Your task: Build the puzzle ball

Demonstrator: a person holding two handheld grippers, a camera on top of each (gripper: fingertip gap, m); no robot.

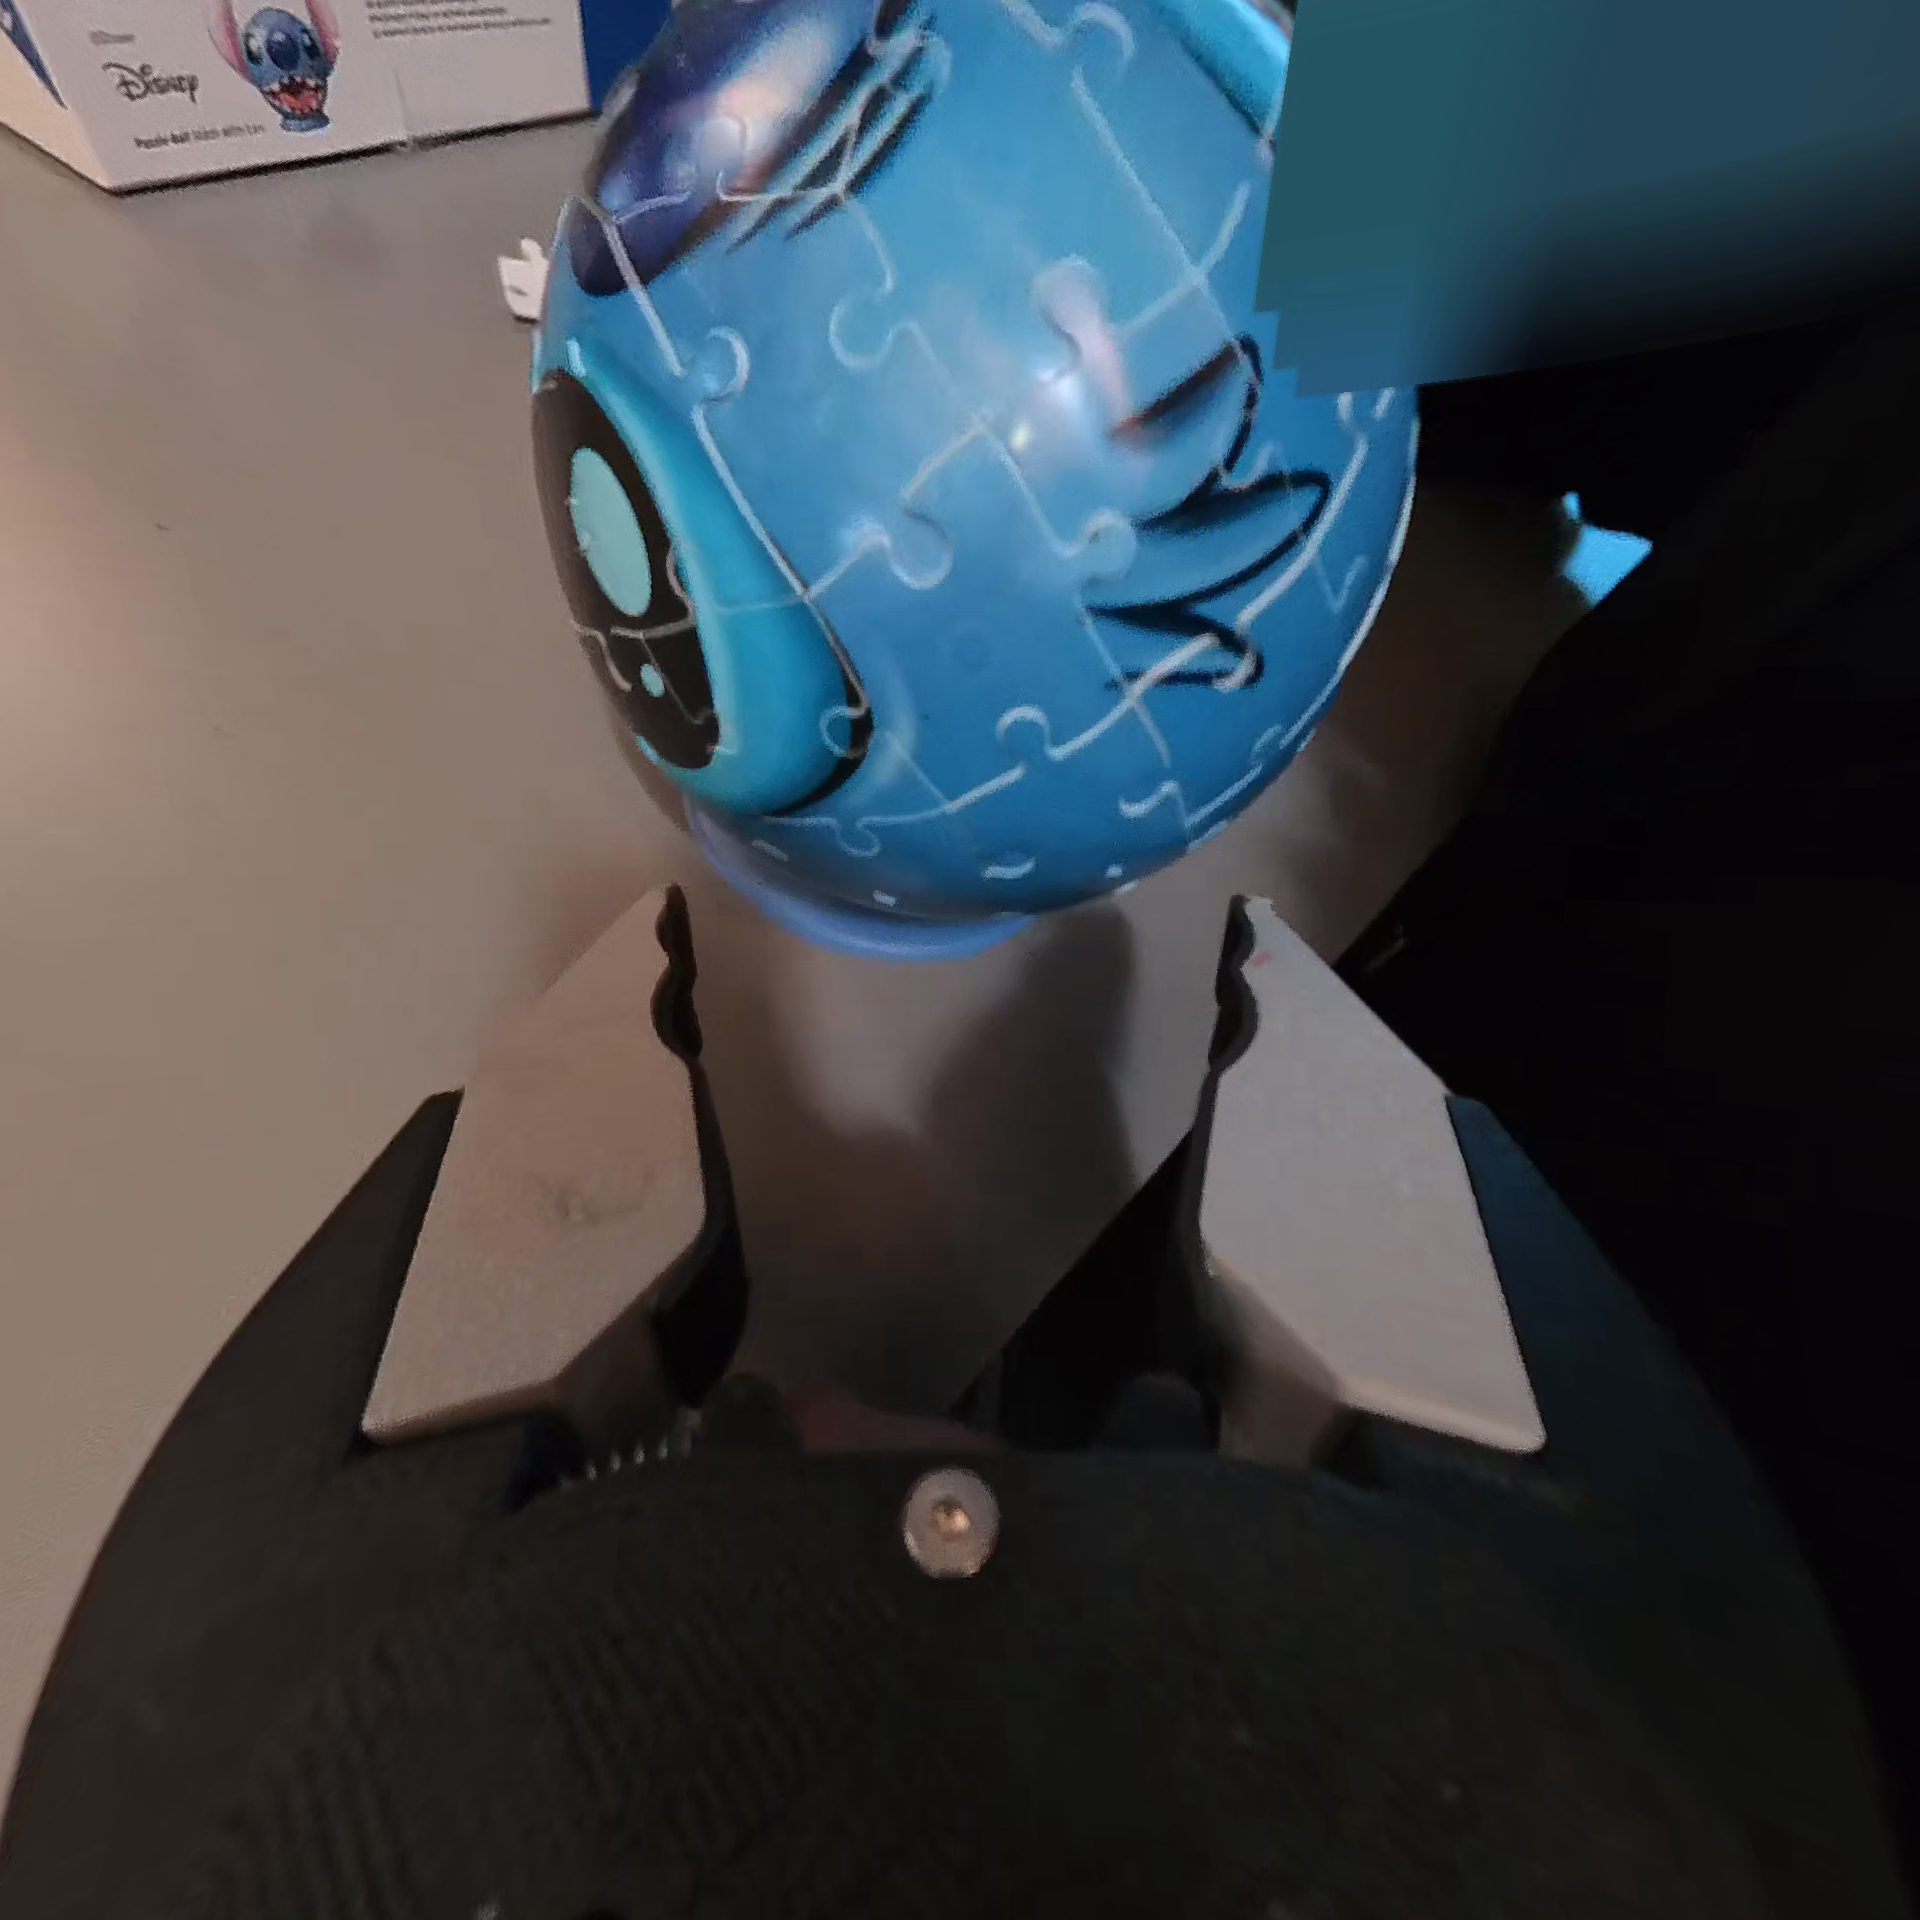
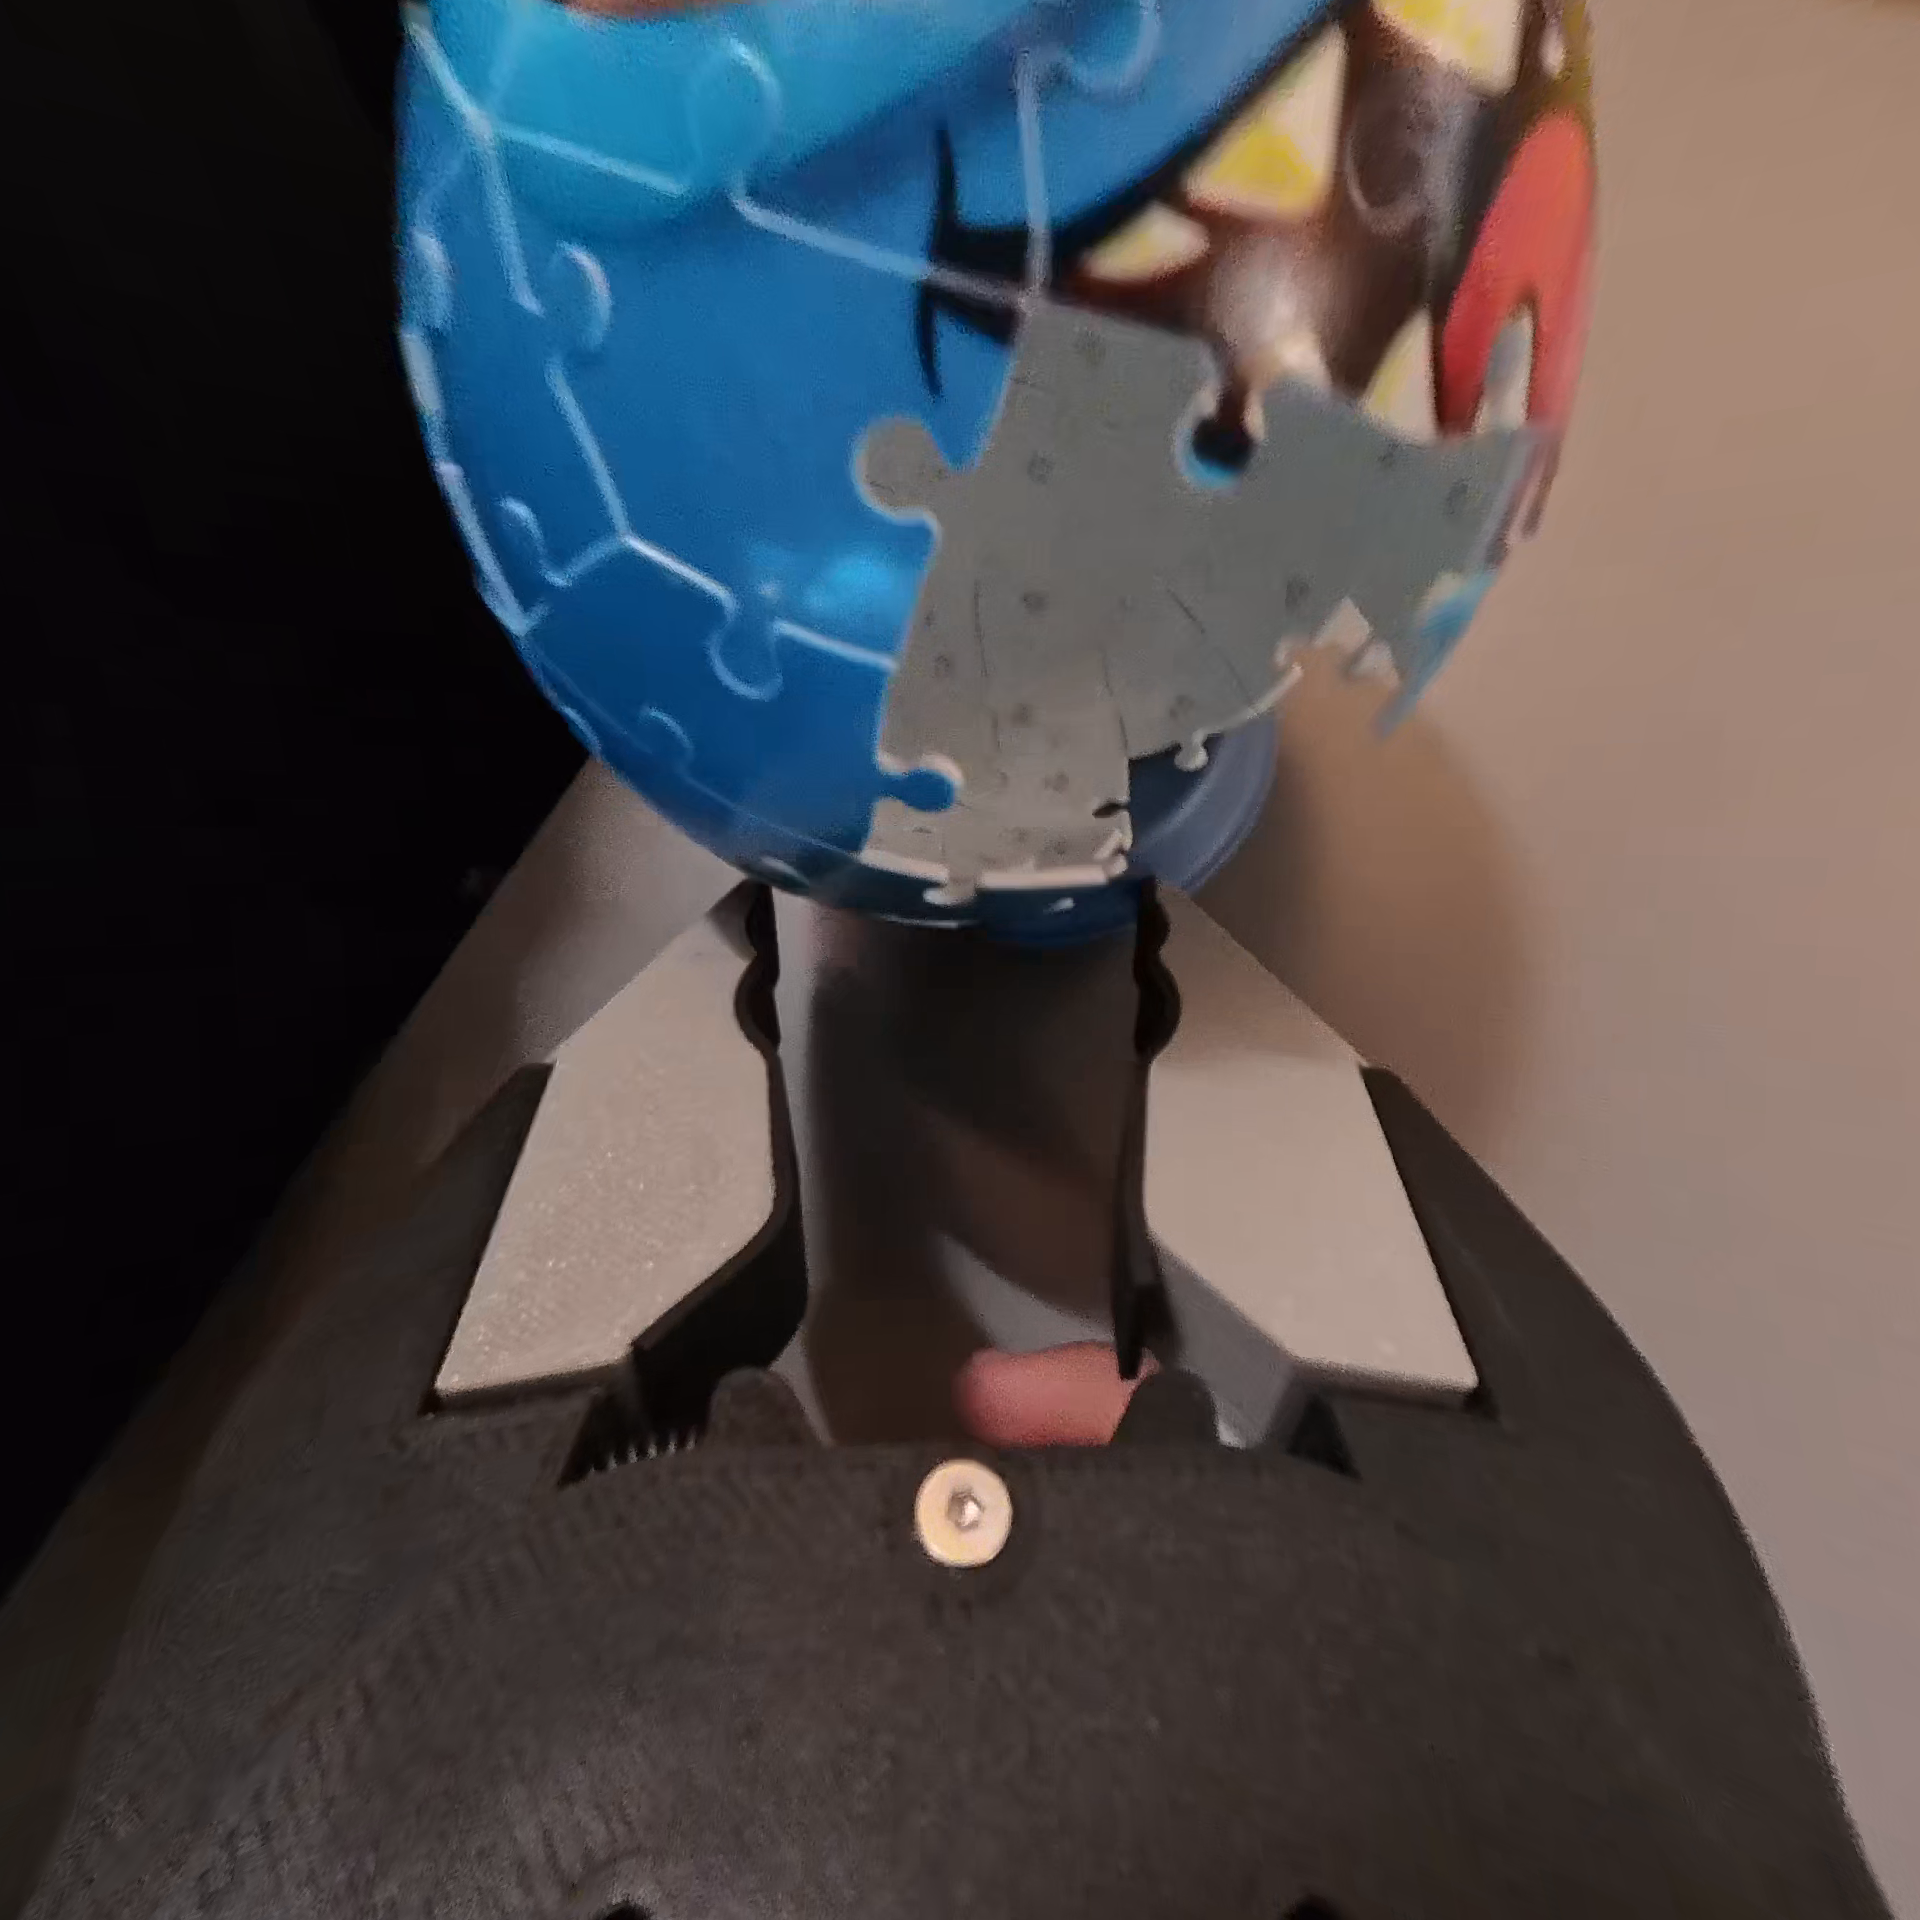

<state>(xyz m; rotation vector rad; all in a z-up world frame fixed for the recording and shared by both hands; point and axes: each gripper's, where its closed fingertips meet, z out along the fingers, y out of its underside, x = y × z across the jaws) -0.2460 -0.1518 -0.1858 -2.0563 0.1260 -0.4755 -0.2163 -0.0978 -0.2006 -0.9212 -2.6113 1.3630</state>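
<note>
The puzzle ball [image 1: 997, 499] is a blue sphere with a black eye patch on its left. It rests on a blue ring stand [image 1: 894, 925] on the grey table. My left gripper [image 1: 956, 935] is open and empty, its tips just short of the stand. In the right wrist view the ball [image 2: 644, 436] has a jagged gap [image 2: 1091, 582] showing grey inner sides of pieces, with red, yellow and dark print to its right. My right gripper [image 2: 948, 914] is open, its tips at the lower edge of the stand [image 2: 1216, 821]. I cannot tell whether they touch it.
The white puzzle box [image 1: 312, 94] lies at the far left of the table. A small white loose piece [image 1: 520, 275] lies behind the ball's left side. The table edge [image 2: 540, 831] runs along the left, dark beyond. A fingertip [image 2: 1039, 1403] shows under my right gripper. One gripper's finger ends stand about 8 cm off the other's.
</note>
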